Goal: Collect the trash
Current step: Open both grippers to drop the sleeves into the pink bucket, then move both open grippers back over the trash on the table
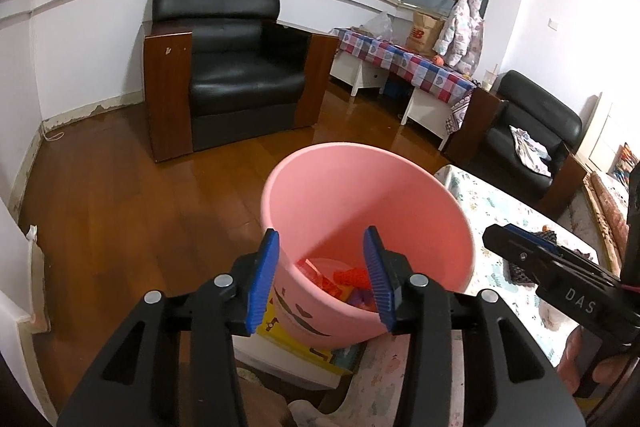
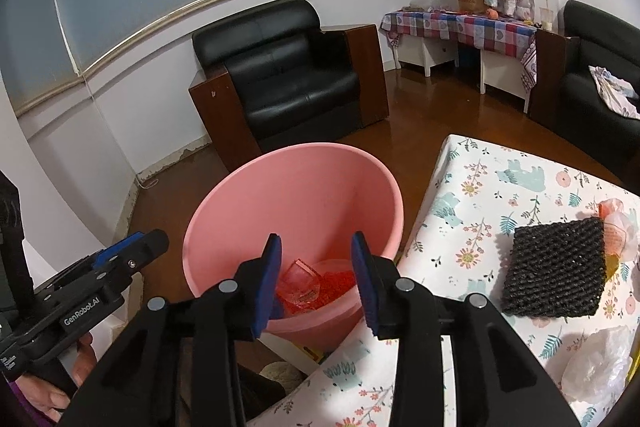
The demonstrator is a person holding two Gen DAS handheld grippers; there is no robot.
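Hovering over a pink bin [image 1: 372, 211], the left gripper [image 1: 320, 275] has its blue-padded jaws spread wide with nothing between them, the bin's near rim showing in the gap. Beside it, the right gripper [image 2: 316, 281] hangs above the same bin, its jaws also apart and empty. Neither pair of pads presses on anything. Down in the bottom of the bin lies the collected trash [image 2: 316, 283]: crumpled clear wrapping tinted red by the plastic, plus some orange and purple scraps seen from the left wrist view. The bin stands on the wooden floor [image 1: 132, 195], just beside the edge of a table covered with a floral cloth [image 2: 480, 195]. On that cloth, well to the right of the bin, rests a black mesh pad [image 2: 556, 267], with a crumpled orange-and-clear wrapper [image 2: 618, 227] touching its far corner and a clear plastic bag [image 2: 600, 367] nearer the camera. Each gripper shows in the other's view off to the side, with part of a hand [image 2: 82, 351] wrapped around the left one's handle. A black armchair [image 1: 236, 67] with wooden sides stands against the far wall behind the bin.
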